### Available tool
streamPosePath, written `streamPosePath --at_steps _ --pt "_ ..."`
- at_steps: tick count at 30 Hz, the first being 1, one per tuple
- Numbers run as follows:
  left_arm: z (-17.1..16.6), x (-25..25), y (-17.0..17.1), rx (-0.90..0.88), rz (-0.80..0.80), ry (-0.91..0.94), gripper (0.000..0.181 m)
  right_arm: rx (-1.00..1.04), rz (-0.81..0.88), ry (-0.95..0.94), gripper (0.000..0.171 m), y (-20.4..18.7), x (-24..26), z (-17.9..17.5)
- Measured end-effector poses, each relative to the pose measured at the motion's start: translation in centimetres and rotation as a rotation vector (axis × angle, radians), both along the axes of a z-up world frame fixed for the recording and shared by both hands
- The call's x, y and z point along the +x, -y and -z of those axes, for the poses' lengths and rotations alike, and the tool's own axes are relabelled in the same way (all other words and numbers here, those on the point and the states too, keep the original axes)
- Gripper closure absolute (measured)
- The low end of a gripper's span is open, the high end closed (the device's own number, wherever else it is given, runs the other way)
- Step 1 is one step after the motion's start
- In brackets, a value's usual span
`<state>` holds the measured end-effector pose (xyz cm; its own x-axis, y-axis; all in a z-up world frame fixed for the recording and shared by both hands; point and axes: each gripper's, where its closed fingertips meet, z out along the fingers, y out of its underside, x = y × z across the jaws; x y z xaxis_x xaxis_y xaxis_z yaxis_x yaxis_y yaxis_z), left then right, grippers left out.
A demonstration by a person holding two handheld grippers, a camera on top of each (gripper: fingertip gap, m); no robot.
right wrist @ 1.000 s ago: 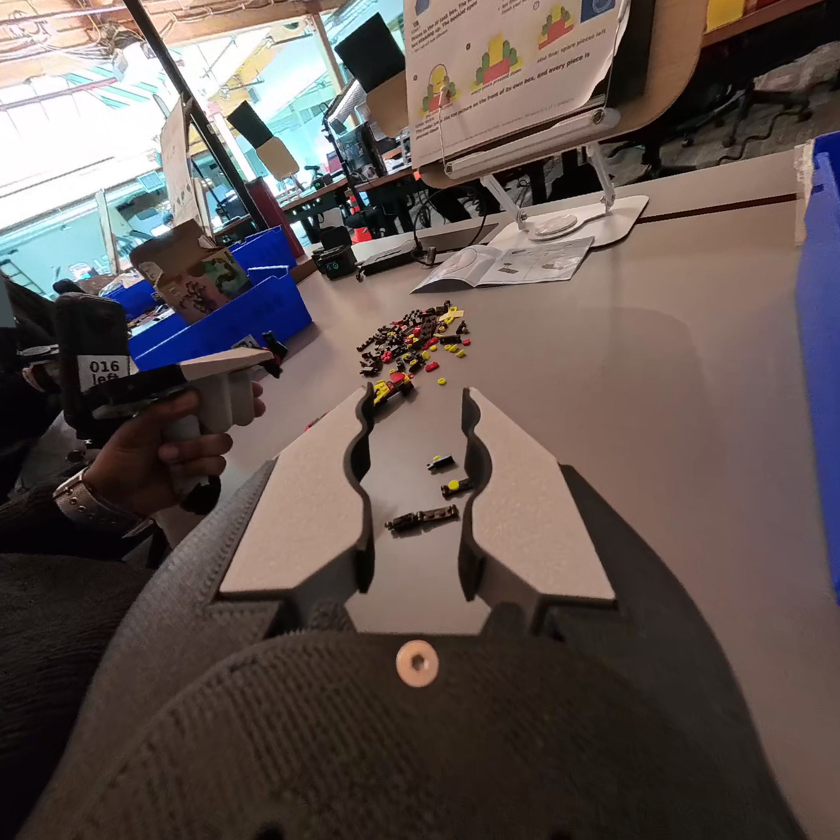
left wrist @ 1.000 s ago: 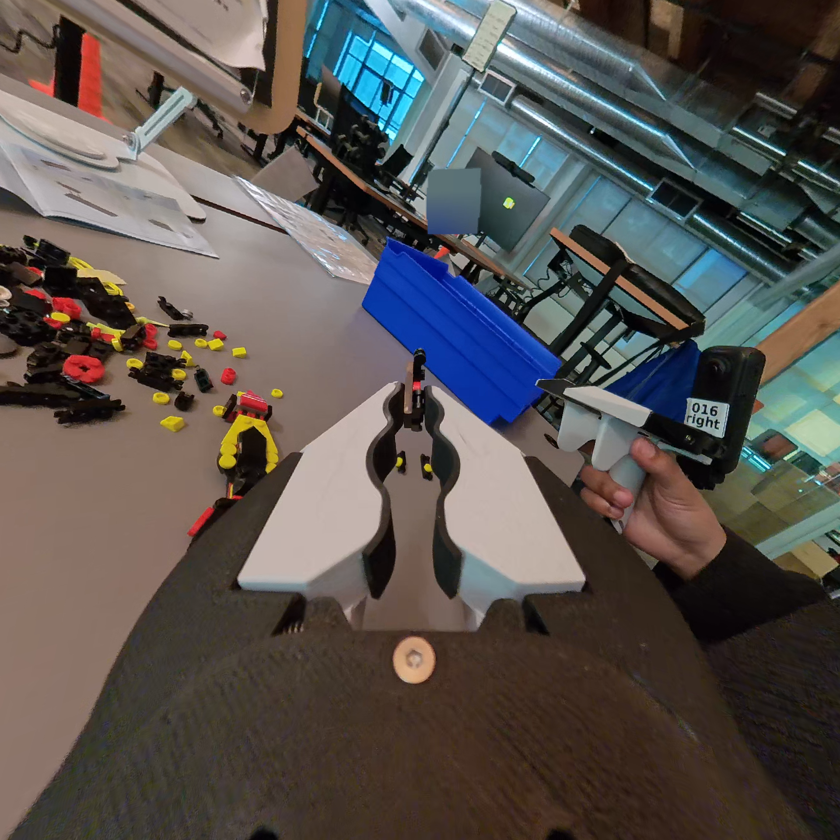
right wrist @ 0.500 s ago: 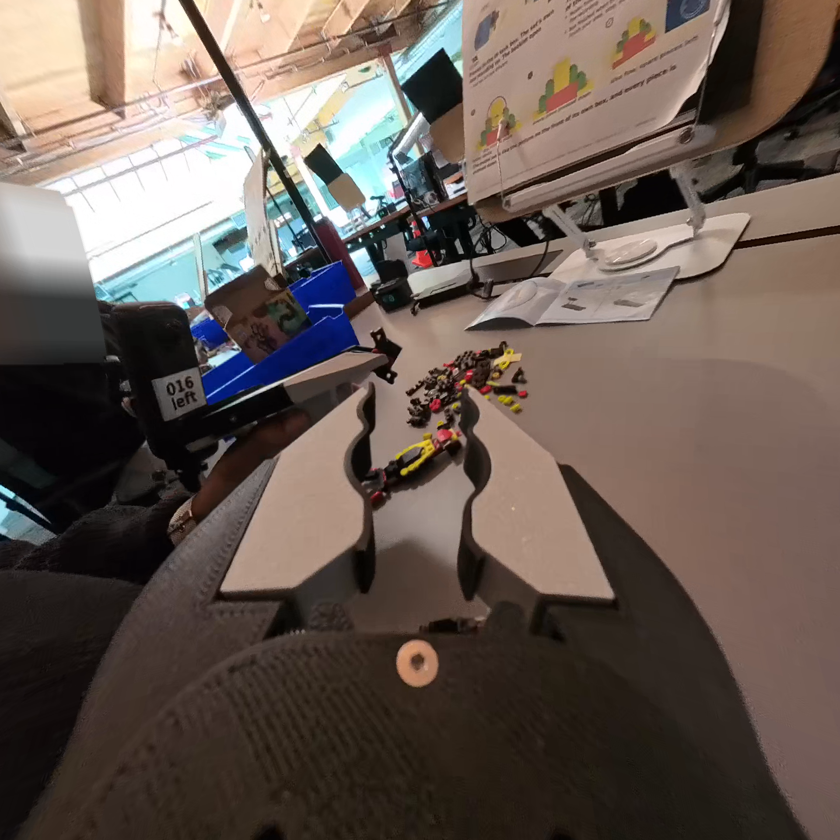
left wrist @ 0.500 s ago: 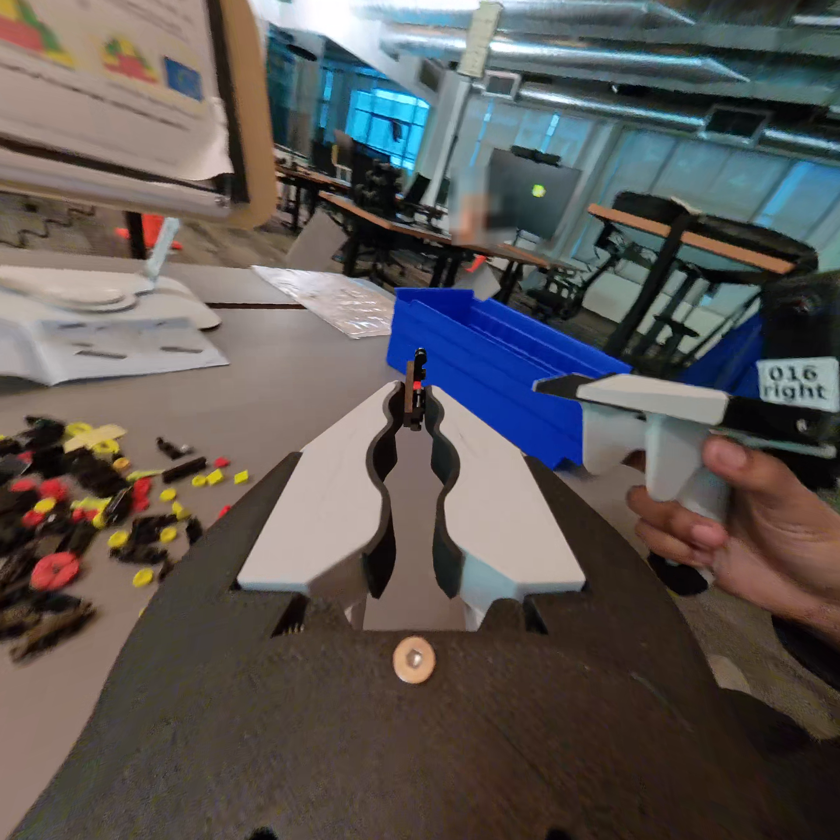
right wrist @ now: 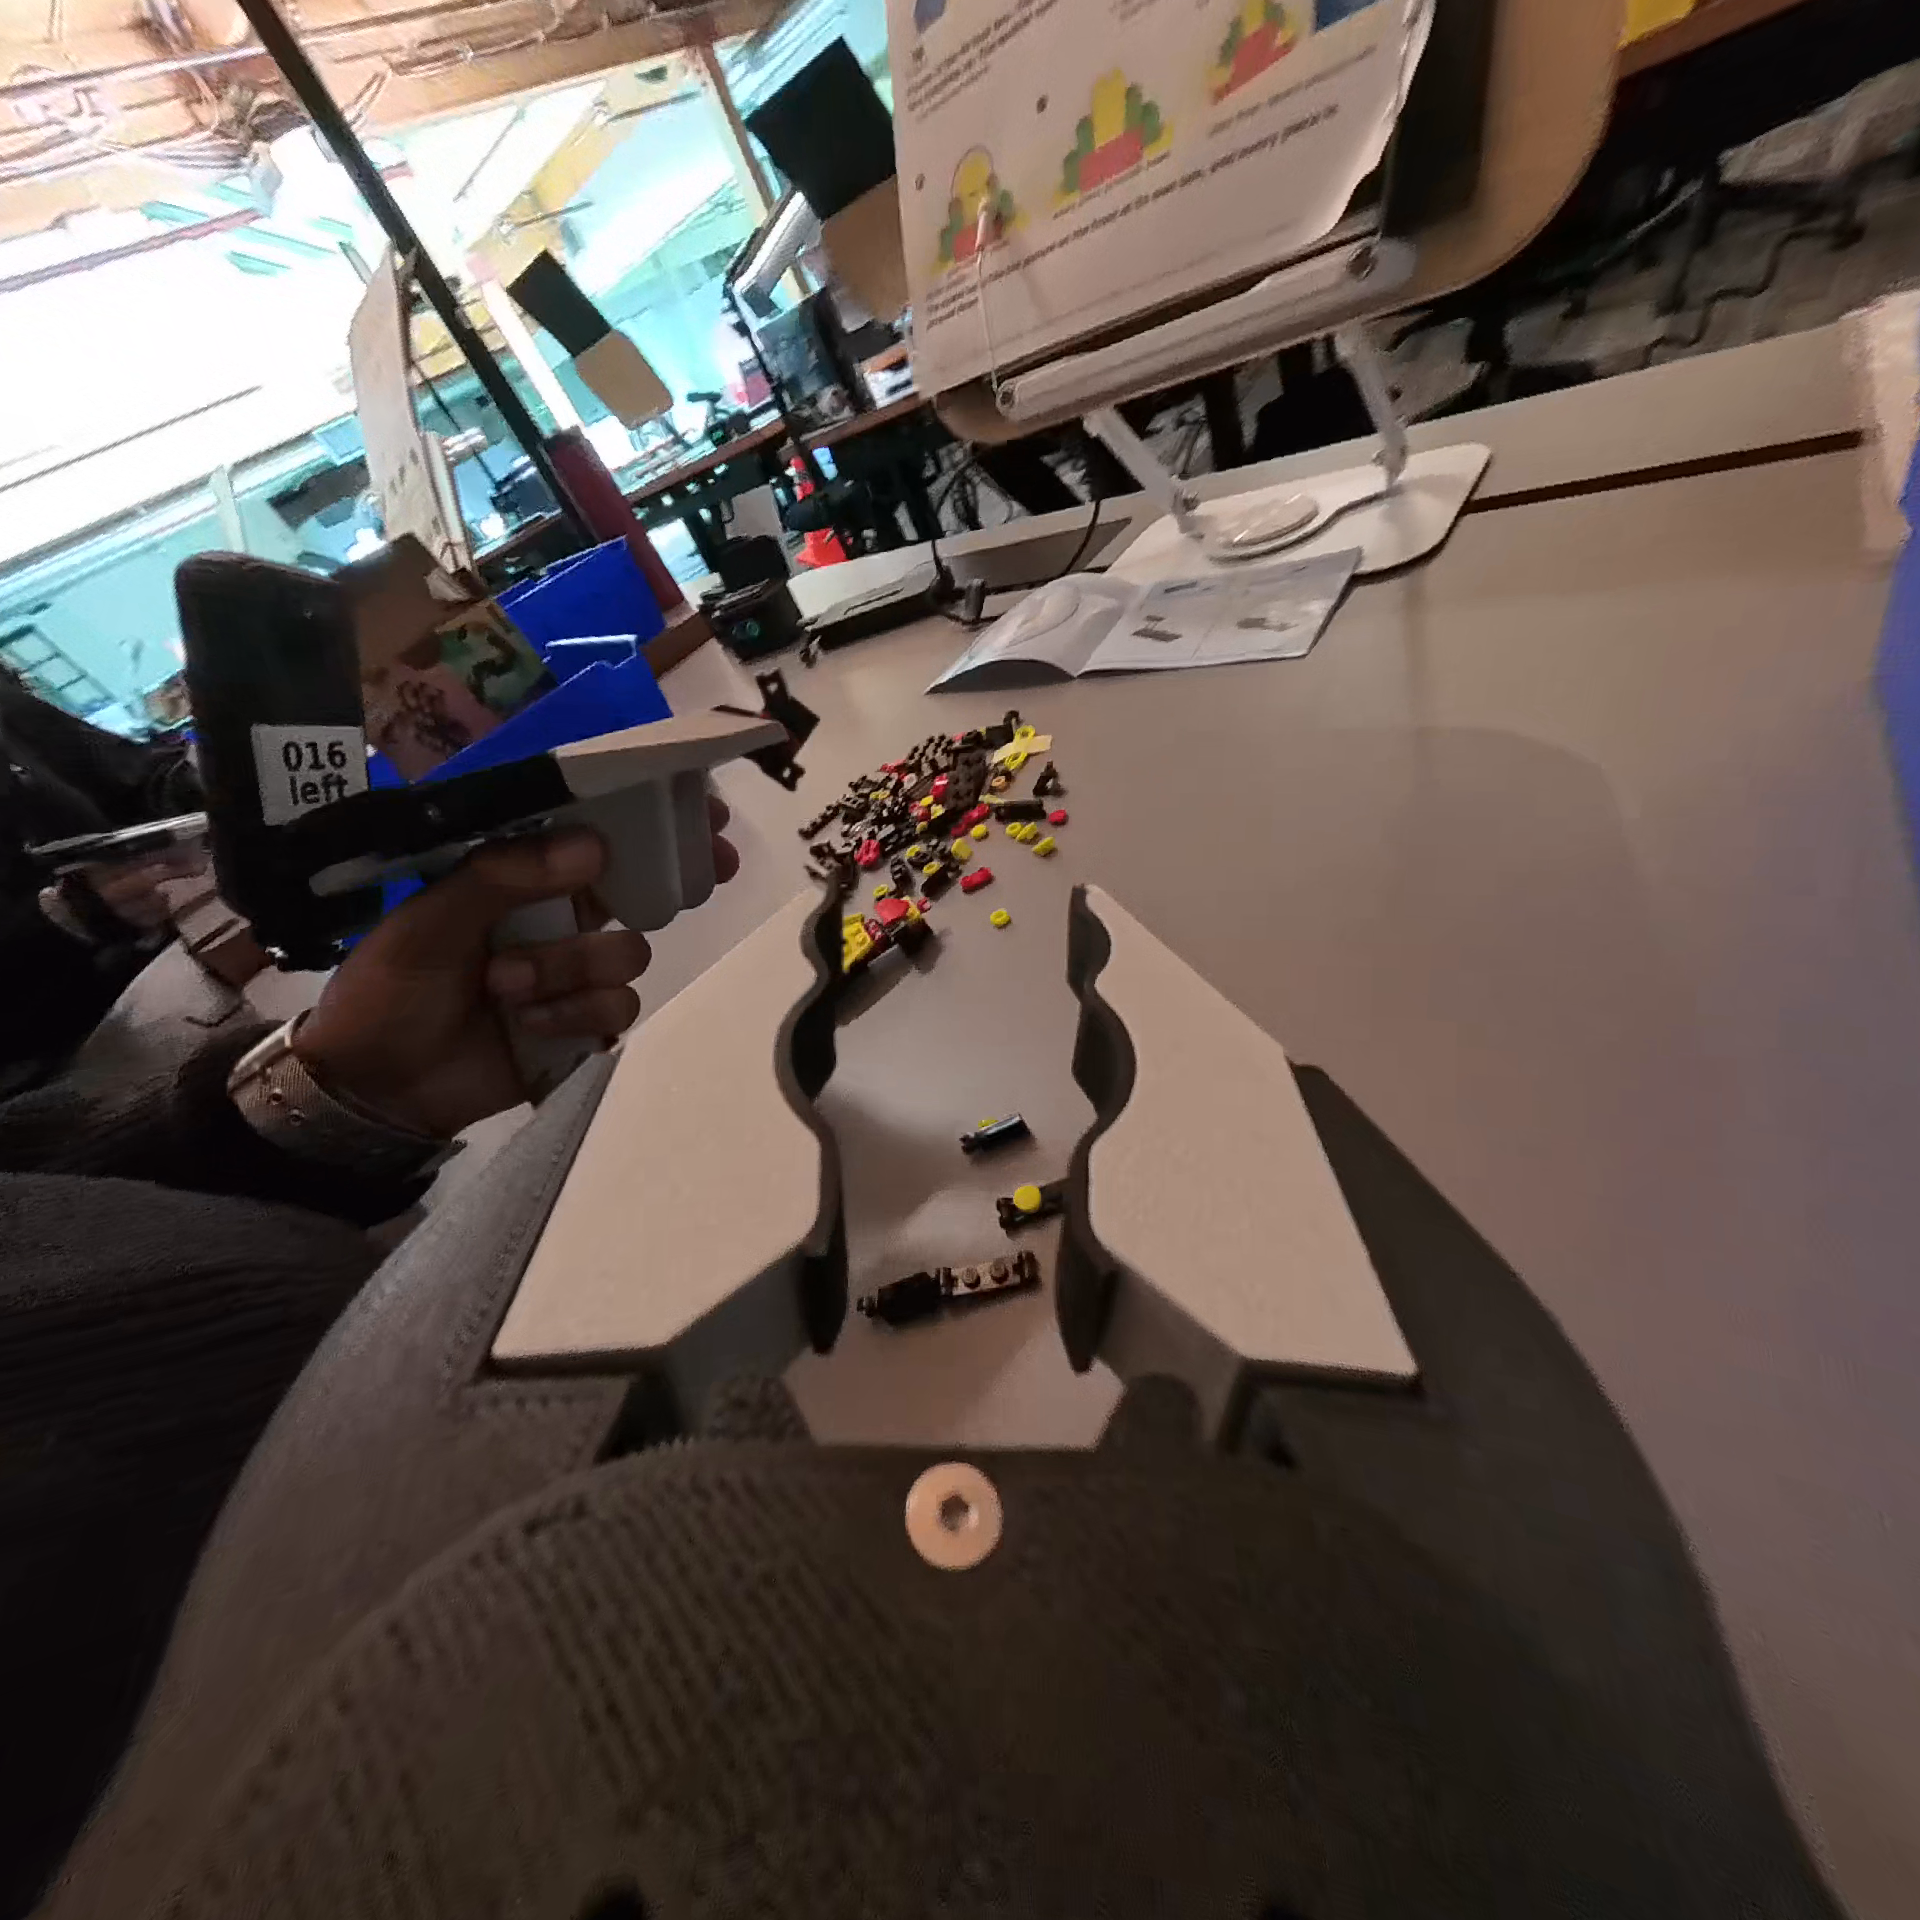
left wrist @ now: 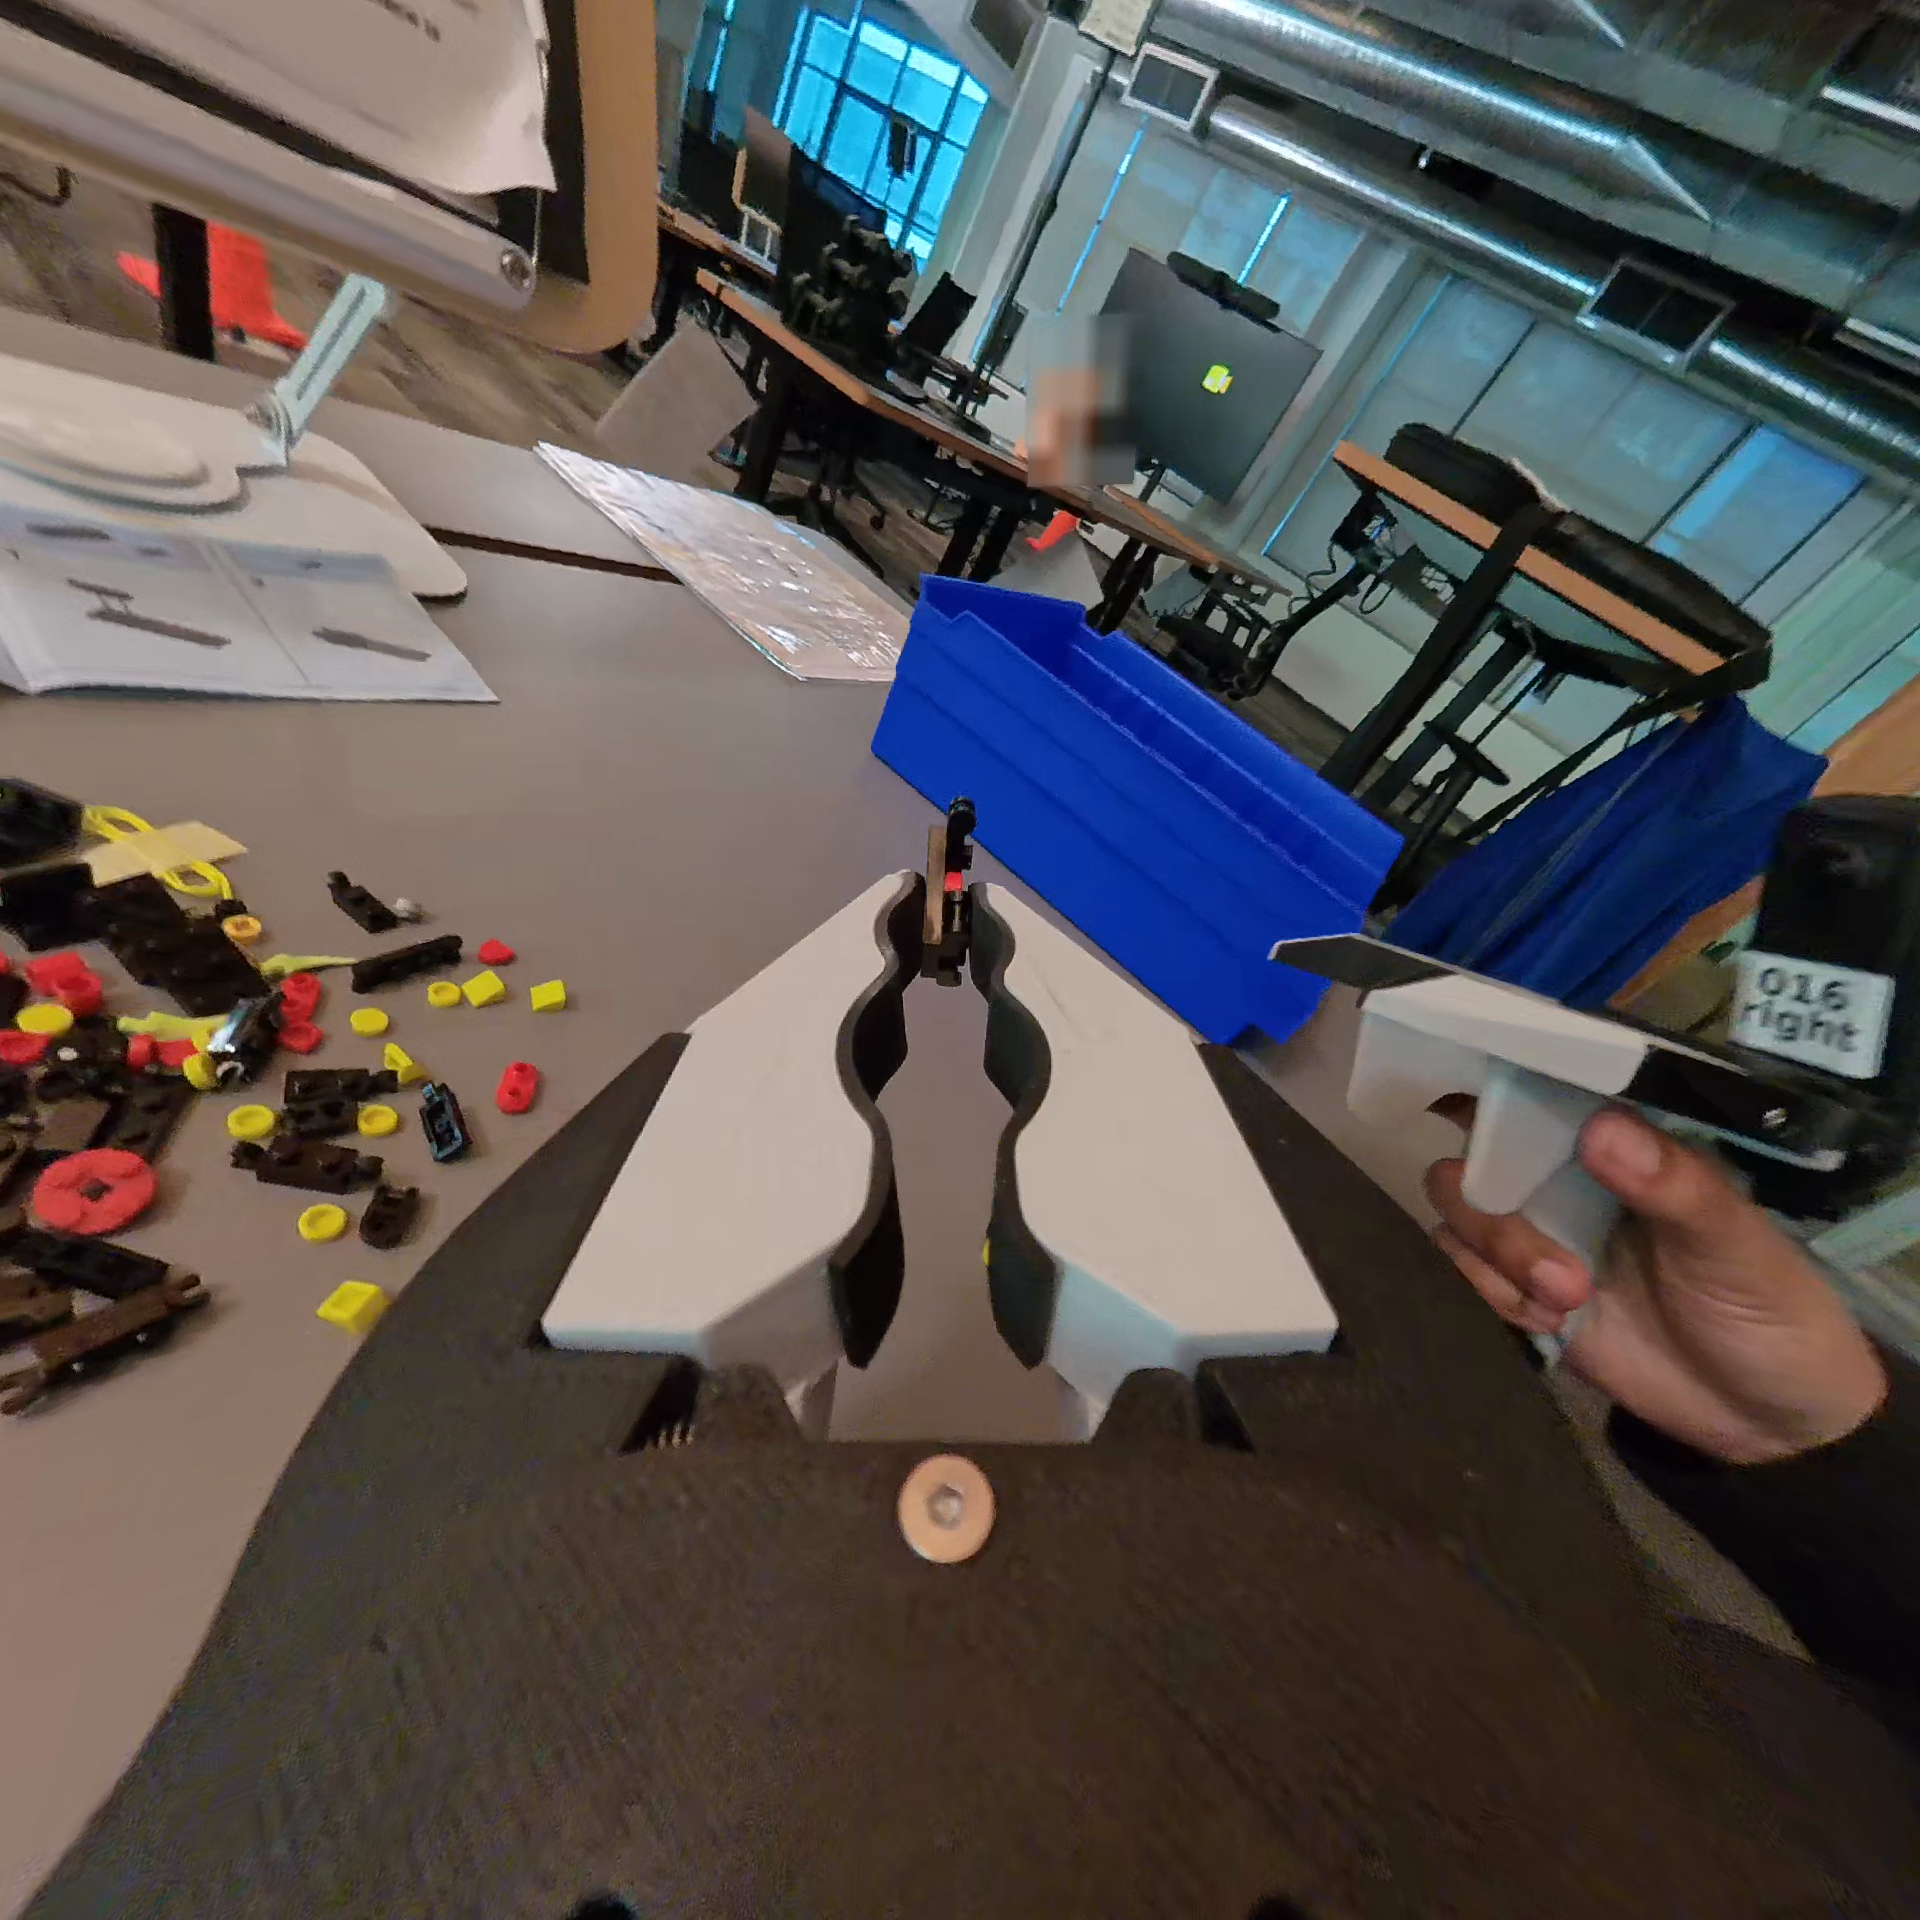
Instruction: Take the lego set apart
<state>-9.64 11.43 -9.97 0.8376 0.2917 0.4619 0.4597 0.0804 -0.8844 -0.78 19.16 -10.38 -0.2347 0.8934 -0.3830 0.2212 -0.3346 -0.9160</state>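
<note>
My left gripper (left wrist: 945, 914) is shut on a small black lego piece with a red spot (left wrist: 951, 894), held upright above the table. It also shows in the right wrist view (right wrist: 774, 732), off to the left, with the black piece (right wrist: 781, 729) at its tip. My right gripper (right wrist: 951, 904) is open and empty, low over the table; it shows at the right in the left wrist view (left wrist: 1340, 956). A pile of loose black, red and yellow pieces (left wrist: 177, 1039) (right wrist: 935, 800) lies on the table. A yellow and red partly built chunk (right wrist: 878, 935) lies by my right gripper's left fingertip.
Three small pieces (right wrist: 951, 1283) lie on the table between my right fingers. A blue bin (left wrist: 1122, 800) stands beyond my left gripper. An open instruction booklet (left wrist: 229, 623) (right wrist: 1153, 623) and a stand with a printed sheet (right wrist: 1174, 208) are at the back. One gripper's finger ends stand about 12 cm off the other's.
My left gripper has tilted and shifted, bringing the loose pile closer at its left. My right gripper has swung back over the three small pieces. The left still holds its piece.
</note>
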Motion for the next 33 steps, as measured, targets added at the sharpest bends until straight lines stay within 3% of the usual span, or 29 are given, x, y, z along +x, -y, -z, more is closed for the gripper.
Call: streamPosePath --at_steps 8,12,15,19,26,33 --pt "1.5 -0.4 3.4 -0.066 -0.089 0.027 0.177 -0.201 -0.172 -0.054 0.135 0.9 -2.2 -1.6" --pt "1.5 -0.2 4.6 -0.038 -0.099 0.047 0.177 -0.173 -0.212 -0.016 0.131 2.5 -3.1 -1.3" --pt "1.5 -0.1 4.8 -0.055 -0.088 0.027 0.177 -0.112 -0.169 0.071 0.121 3.0 -2.7 -1.3" --pt "1.2 0.2 4.7 -0.030 -0.052 0.054 0.177 -0.002 -0.113 0.046 0.121 2.8 -1.4 -0.7" --pt "1.6 1.6 3.4 -0.053 0.076 0.036 0.177 -0.144 -0.180 0.039 0.123 1.5 -1.3 -0.7" --pt "0.5 2.5 1.2 -0.045 0.150 -0.128 0.177 0.165 -0.023 -0.030 0.125 -1.7 -1.2 -1.6"
